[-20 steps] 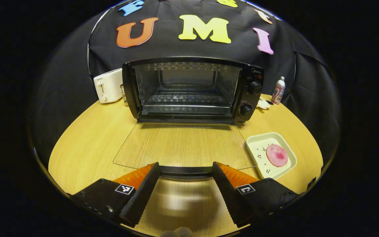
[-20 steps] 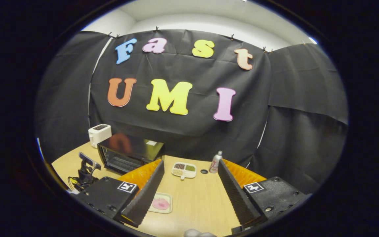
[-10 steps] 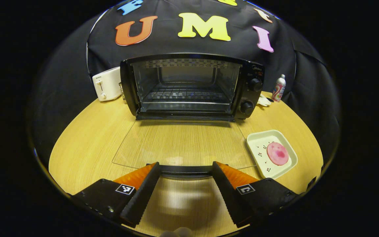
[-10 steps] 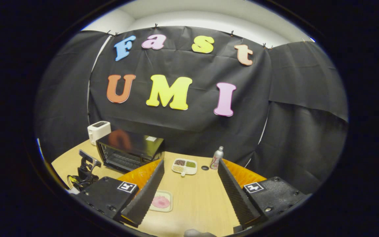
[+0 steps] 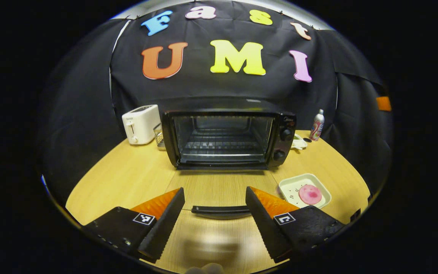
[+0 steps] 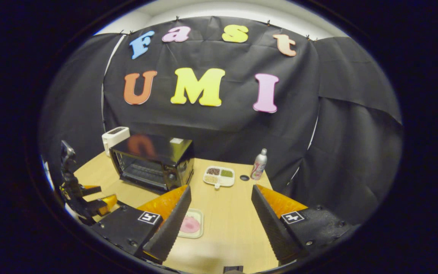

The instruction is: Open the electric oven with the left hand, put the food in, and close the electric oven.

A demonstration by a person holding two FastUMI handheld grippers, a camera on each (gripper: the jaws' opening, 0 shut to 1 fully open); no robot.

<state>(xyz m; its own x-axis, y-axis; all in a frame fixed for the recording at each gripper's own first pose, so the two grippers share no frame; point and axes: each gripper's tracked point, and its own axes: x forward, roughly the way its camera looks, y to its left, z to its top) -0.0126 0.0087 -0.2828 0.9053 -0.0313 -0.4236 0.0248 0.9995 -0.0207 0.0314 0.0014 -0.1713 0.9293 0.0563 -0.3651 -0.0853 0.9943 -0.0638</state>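
The black electric oven (image 5: 224, 139) stands at the back of the table with its glass door folded flat down. The door handle (image 5: 219, 209) lies just beyond my left gripper (image 5: 215, 196), which is open and holds nothing. A round pink slice of food (image 5: 310, 194) rests on a cream square plate (image 5: 289, 184) to the right of the door. In the right gripper view, my right gripper (image 6: 221, 190) is open above the table, with the pink food (image 6: 189, 224) low beside its left finger. The oven (image 6: 154, 160) stands to the left, and the left gripper (image 6: 89, 201) shows at the far left.
A white toaster (image 5: 140, 123) stands left of the oven and a drink can (image 5: 318, 125) to its right. A divided dish of grains (image 6: 219, 176) and a small dark cap (image 6: 244, 177) lie behind the plate. The wooden table (image 5: 127, 179) ends near both grippers.
My left gripper has drawn back from the open door, so the oven and handle look smaller and farther. The right gripper view has dipped towards the table.
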